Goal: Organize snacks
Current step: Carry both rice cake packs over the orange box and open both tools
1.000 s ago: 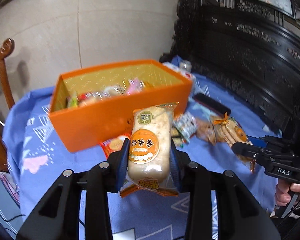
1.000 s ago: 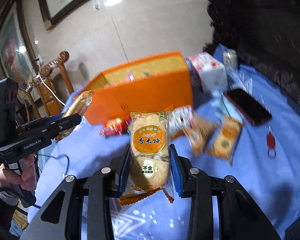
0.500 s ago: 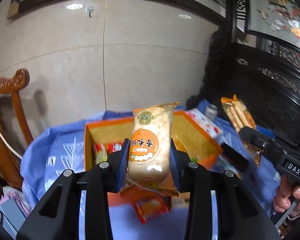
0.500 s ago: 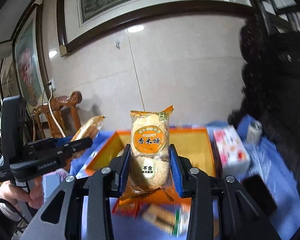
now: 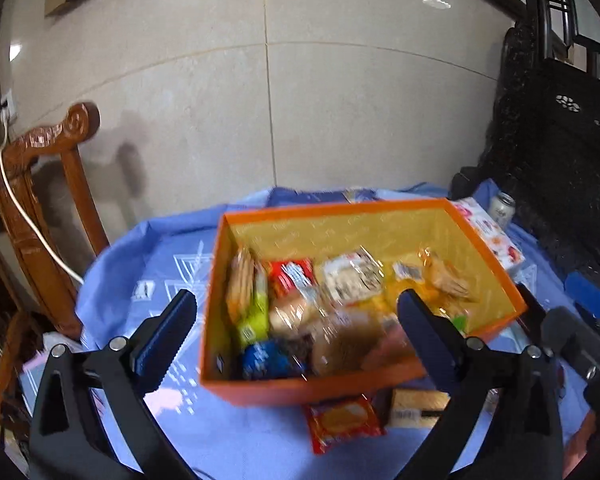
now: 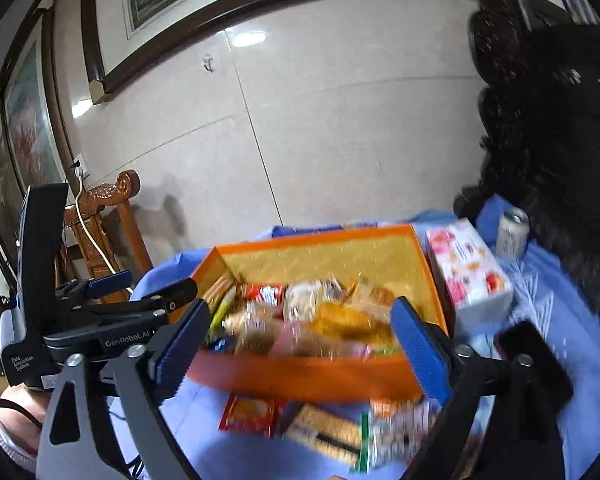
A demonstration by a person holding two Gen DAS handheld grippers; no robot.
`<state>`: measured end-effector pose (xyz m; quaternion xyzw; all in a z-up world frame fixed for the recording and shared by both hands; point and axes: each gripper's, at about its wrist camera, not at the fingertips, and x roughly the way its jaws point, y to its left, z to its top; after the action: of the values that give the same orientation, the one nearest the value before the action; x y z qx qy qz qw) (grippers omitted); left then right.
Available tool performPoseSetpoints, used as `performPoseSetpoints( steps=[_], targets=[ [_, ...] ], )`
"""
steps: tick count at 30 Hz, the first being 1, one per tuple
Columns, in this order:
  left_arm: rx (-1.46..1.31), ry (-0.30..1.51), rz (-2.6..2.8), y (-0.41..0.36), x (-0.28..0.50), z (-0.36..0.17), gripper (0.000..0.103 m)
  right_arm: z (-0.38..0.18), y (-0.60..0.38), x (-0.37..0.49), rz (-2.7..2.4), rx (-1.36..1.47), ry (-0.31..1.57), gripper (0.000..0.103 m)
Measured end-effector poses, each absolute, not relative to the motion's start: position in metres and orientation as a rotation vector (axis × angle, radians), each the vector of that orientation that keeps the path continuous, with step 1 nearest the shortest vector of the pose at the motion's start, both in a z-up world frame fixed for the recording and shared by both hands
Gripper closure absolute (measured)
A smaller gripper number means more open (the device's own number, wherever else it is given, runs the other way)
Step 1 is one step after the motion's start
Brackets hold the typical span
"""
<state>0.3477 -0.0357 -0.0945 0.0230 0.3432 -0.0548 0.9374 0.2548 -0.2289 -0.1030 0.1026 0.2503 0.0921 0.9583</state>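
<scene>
The orange box stands on the blue cloth with several snack packs inside. A blurred pale rice cracker pack lies on the heap near the front wall. My left gripper hovers above the box's near side, its jaws opening wide with nothing between the pads. My right gripper does the same, jaws opening and empty. Each gripper shows in the other's view: the left gripper at the left, the right gripper at the right edge.
Loose packs lie in front of the box: a red pack and a biscuit pack. A tissue box, a can and a phone sit right of it. A wooden chair stands left, dark carved furniture right.
Both grippers held a rice cracker pack upright and have let go; the packs are gone from the jaws. Both views have tipped down onto the open box.
</scene>
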Motion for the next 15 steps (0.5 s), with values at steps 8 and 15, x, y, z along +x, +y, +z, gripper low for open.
performPoseSetpoints(
  steps=[8,15],
  targets=[
    [-0.069,0.762,-0.144,-0.028,0.284,-0.144,0.004,-0.149,-0.253,0.191,0.099,0.185,0.569,0.004],
    [-0.137,0.832,-0.179,-0.017,0.226,-0.199,0.004,-0.216,-0.294,0.154,0.001,0.191,0.731,0.004]
  ],
)
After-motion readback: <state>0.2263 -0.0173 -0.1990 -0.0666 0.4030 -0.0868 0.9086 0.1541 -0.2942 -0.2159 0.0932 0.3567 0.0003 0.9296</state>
